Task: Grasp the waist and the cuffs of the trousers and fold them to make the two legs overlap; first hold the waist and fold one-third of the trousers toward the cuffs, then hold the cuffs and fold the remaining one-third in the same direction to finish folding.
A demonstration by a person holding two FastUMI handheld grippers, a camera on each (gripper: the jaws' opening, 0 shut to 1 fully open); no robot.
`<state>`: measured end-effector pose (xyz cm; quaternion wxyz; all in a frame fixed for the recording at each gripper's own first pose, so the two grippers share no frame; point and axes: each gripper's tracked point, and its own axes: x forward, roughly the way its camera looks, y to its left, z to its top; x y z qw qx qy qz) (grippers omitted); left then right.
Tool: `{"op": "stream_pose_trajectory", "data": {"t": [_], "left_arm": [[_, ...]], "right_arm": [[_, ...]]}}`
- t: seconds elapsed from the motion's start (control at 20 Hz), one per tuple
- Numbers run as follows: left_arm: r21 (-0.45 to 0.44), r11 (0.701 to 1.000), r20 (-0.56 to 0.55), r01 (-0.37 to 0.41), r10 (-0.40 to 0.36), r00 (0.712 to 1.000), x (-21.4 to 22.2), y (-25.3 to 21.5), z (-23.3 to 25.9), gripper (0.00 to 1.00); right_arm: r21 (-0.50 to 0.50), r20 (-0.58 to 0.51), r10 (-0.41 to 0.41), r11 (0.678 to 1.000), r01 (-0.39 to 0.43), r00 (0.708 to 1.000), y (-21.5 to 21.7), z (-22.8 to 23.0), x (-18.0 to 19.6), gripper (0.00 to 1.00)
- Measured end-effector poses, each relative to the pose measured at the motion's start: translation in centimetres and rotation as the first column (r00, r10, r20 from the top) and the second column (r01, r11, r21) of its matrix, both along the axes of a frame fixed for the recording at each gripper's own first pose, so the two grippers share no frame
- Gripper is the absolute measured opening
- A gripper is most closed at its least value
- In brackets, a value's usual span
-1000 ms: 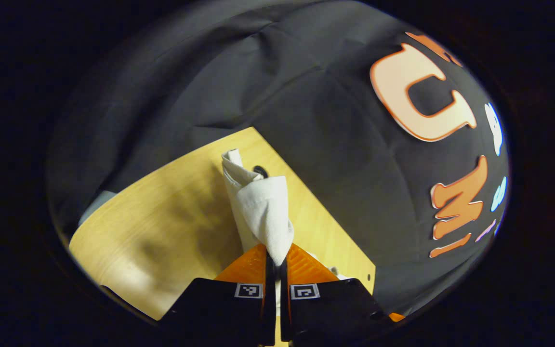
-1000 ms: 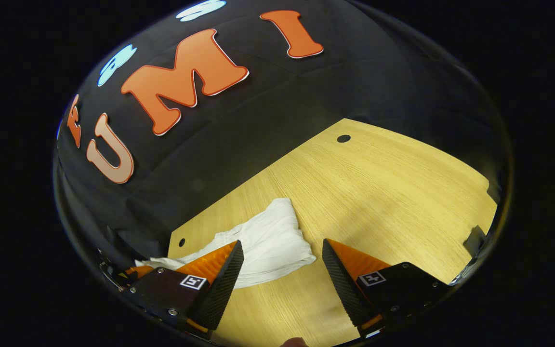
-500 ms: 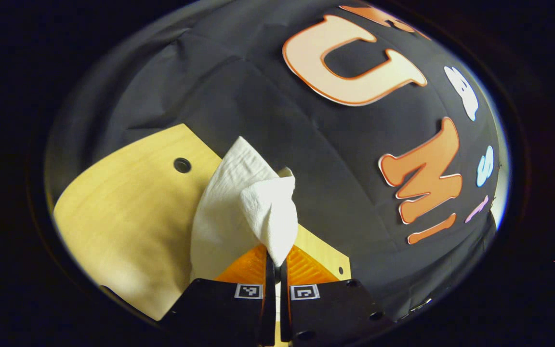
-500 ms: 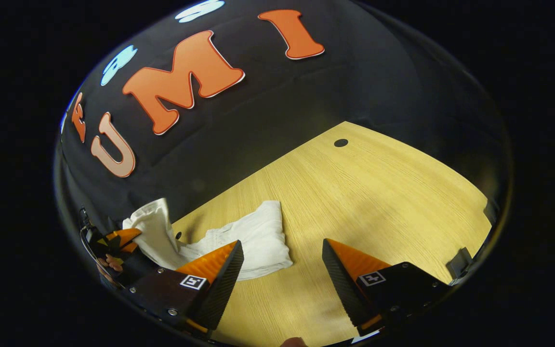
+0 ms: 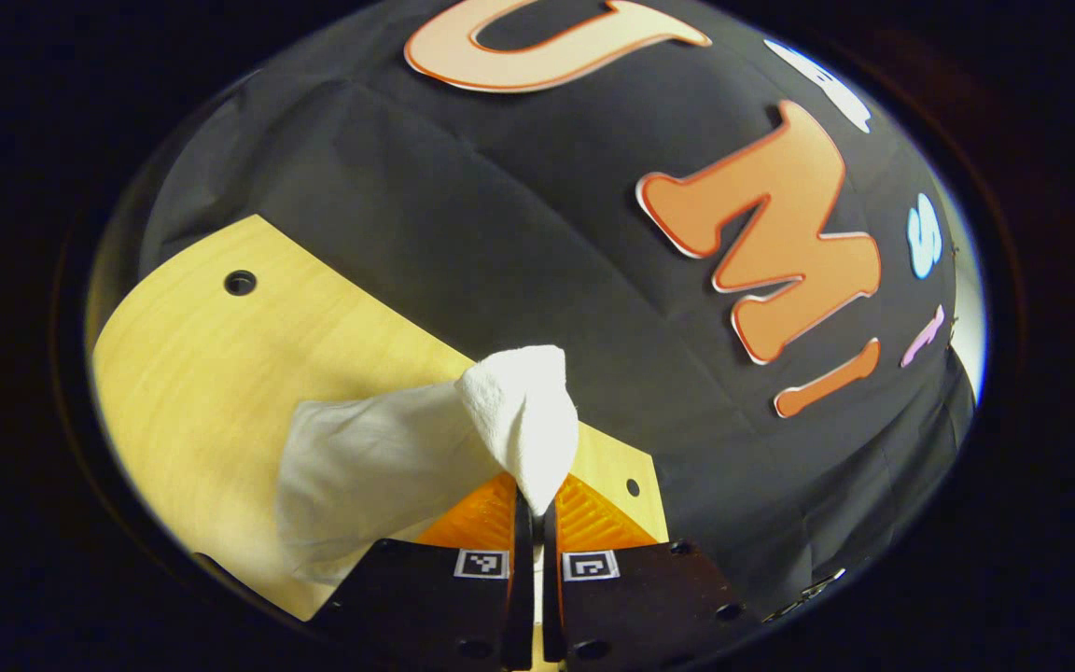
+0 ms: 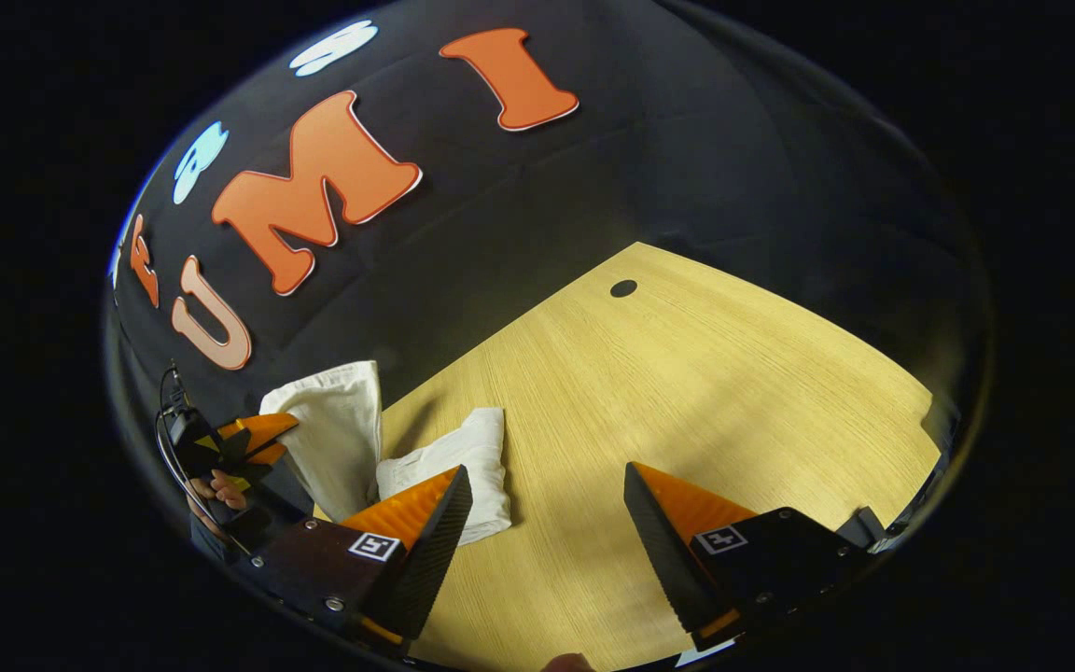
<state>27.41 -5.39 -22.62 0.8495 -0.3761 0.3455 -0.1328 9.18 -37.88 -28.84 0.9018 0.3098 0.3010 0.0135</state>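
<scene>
The left gripper [image 5: 534,504] is clamped on a bunched end of the white trousers [image 5: 379,467], lifted clear of the wooden table [image 5: 183,373] so the cloth drapes toward eight o'clock, presumably to carry it over as a fold; whether that end is waist or cuff I cannot tell. In the right gripper view, the right gripper [image 6: 547,509] hangs with fingers apart above bare tabletop, holding nothing; the trousers lie at nine o'clock, one end raised by the other tool near the wall.
</scene>
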Motion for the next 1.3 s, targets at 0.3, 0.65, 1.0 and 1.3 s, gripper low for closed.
{"op": "stream_pose_trajectory", "data": {"t": [0.3, 0.65, 1.0, 1.3], "left_arm": [[0.058, 0.980, 0.001, 0.189, -0.189, 0.982, -2.1, -9.1, -2.7, 0.07], [0.147, 0.876, 0.002, 0.459, -0.465, 0.886, -7.7, -14.2, -4.7, 0.60], [0.396, 0.873, 0.153, 0.283, -0.367, 0.918, -7.3, -7.6, 0.1, 0.98], [0.556, 0.831, 0.362, -0.010, -0.231, 0.903, -7.4, -0.9, 7.7, 0.99]], "right_arm": [[-0.015, -0.003, 0.015, 1.000, -0.015, 1.000, -1.5, -0.3, 0.1, 0.98], [-0.041, 0.014, 0.045, 0.998, -0.045, 0.999, -1.9, -0.6, 0.8, 0.99], [-0.227, 0.155, 0.124, 0.970, -0.087, 0.980, -0.6, 3.8, 2.2, 0.99], [-0.401, 0.317, 0.240, 0.911, -0.100, 0.918, 2.9, 10.7, 1.9, 0.98]]}}
